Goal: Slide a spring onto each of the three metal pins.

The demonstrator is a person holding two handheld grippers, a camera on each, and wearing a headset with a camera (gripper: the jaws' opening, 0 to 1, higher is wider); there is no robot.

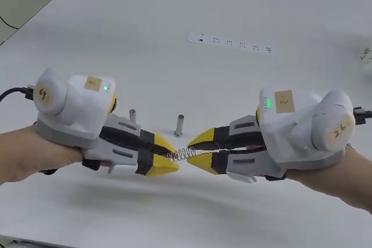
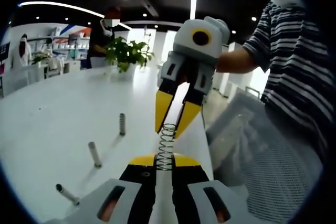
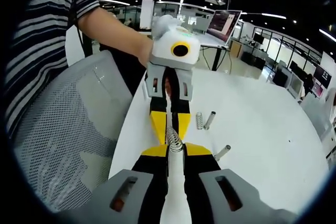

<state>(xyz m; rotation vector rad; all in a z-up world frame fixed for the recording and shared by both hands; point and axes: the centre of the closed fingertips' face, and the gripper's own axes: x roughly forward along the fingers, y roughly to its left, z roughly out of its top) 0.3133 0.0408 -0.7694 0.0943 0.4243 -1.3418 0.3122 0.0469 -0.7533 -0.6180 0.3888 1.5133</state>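
Around: white table (image 1: pixel 174 4); power strip (image 1: pixel 229 43) upper centre; metal pins (image 1: pixel 179 125) upright, mid-frame, partly behind the grippers
Spring (image 1: pixel 182 155): thin wire coil, level, lower centre, spanning both sets of tips
Left gripper (image 1: pixel 168 160): fingers pressed together, pinching one spring end
Right gripper (image 1: pixel 199 150): fingers spread, other spring end between them; contact unclear

The head view looks down, close over the table (image 1: pixel 174 15). The gripper views face each other at close range, both catching the spring (image 2: pixel 165 145) and, probably, the same pins (image 2: pixel 94 154).
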